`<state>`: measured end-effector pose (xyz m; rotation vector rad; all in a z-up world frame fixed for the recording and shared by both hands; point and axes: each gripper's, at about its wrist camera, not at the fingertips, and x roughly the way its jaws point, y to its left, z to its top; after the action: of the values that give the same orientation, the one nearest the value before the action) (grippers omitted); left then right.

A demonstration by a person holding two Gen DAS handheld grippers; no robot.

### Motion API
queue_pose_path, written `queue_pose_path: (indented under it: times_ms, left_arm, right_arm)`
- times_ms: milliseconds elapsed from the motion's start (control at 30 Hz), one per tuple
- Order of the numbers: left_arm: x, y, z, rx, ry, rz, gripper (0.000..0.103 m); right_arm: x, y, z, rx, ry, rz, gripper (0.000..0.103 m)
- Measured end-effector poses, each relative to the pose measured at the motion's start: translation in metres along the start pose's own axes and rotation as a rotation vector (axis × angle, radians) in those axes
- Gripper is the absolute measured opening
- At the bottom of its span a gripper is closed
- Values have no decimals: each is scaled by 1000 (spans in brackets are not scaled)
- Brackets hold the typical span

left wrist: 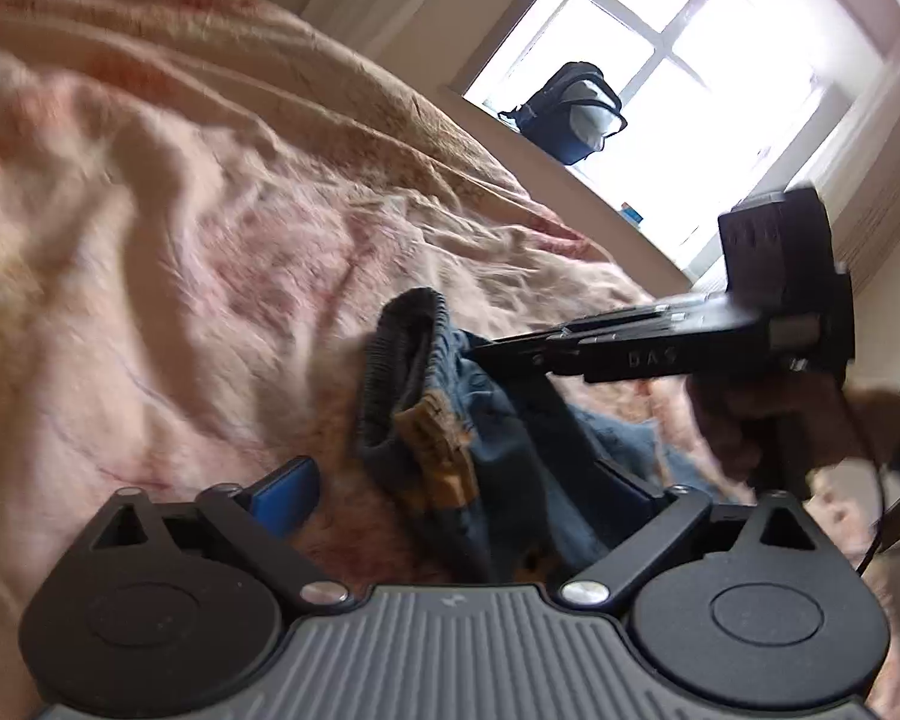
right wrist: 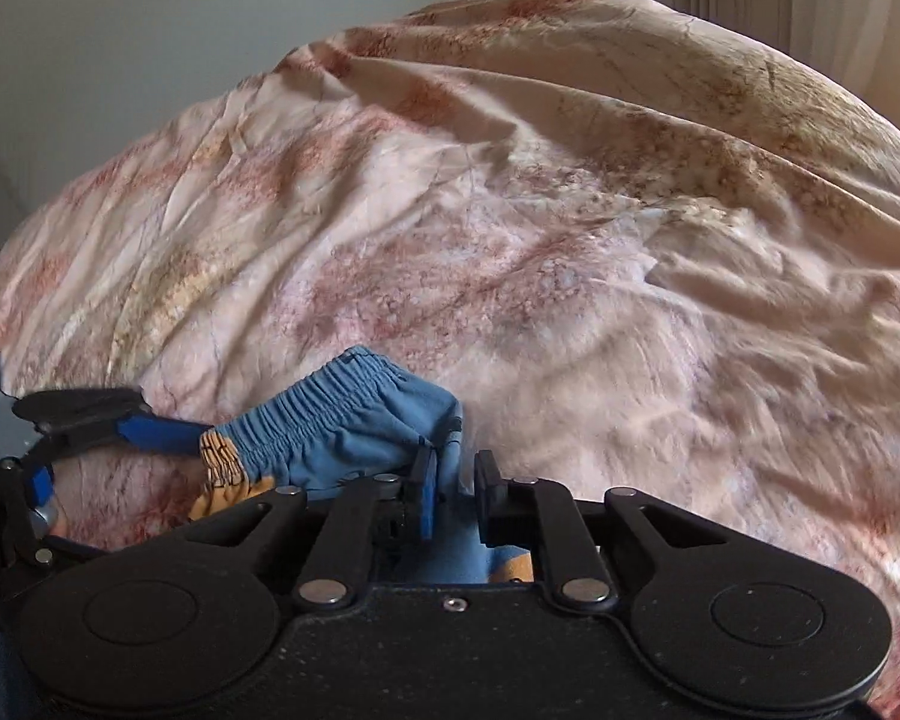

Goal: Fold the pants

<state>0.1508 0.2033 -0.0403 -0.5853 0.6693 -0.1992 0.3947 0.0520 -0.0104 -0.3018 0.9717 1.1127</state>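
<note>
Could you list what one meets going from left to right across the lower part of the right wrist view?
The left tool, reaching in from the left edge → the blue pants, held at the elastic waistband → the right tool, pinching the pants' fabric → the bare pink bedspread.

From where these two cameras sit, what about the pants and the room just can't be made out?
- Pants legs: both views, hidden below the gripper bodies; only the elastic waistband end shows.
- Left gripper right finger: left wrist view, buried behind the blue cloth, so its grip is unclear.
- Small item on the windowsill: left wrist view, too small to identify.
- Outside the window: left wrist view, washed out by glare.
</note>
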Motion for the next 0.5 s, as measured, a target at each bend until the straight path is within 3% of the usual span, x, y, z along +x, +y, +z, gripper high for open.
queue_pose_path:
  times_ms: [133,200,233,333,433,500]
  left_arm:
    - [9,21,3,-142,-6,-60,73]
    - [15,34,4,-226,-12,-76,58]
    - [18,41,4,-264,-9,-75,45]
    - [22,52,3,-328,-2,-70,26]
    - [16,44,6,-306,-12,-29,19]
    - [1,33,9,-295,-37,-1,17]
  right_arm:
    - [-4,-5,-2,39,-35,3,20]
    - [-14,-9,-6,62,-65,-19,27]
    - [-20,-11,-9,78,-85,-36,30]
    - [-44,-19,-21,142,-153,-107,33]
    - [-67,-19,-39,129,-191,-185,58]
    - [-77,-20,-54,134,-199,-220,61]
